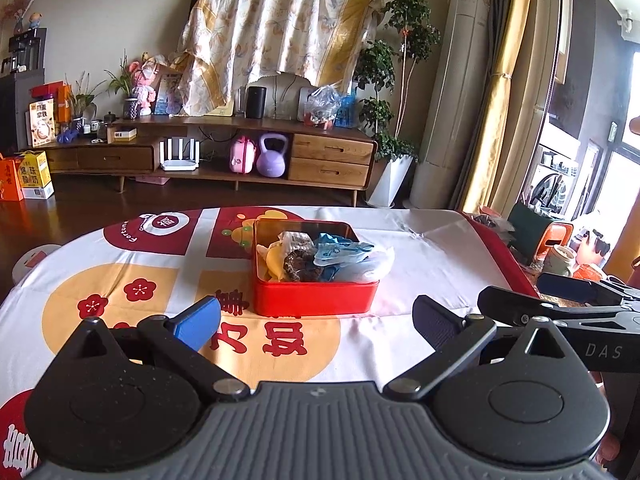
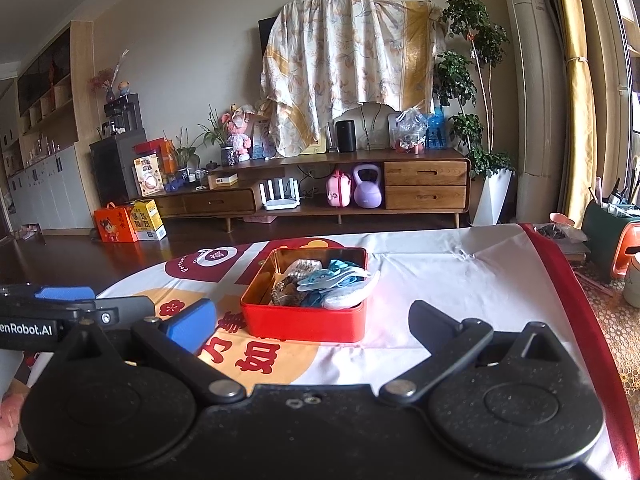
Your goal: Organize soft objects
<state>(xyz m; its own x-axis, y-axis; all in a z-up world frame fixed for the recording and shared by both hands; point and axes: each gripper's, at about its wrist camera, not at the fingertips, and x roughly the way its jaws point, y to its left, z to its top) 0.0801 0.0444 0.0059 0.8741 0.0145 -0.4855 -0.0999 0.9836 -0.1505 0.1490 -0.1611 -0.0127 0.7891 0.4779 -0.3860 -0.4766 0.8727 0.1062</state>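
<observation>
Both grippers, left gripper [image 1: 316, 320] and right gripper [image 2: 314, 322], are hovering nearest with fingers spread apart and holding nothing, while farther off the red tin [image 1: 316, 298] (already filled with soft objects [image 1: 320, 258]) is sitting on the tablecloth [image 1: 432, 264].

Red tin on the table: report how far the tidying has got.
Done: the red tin already holds a heap of soft items, and no loose soft items show on the tablecloth around it. In hand: nothing; the left gripper and right gripper are both open and empty, short of the tin. Left: nothing obvious.
</observation>
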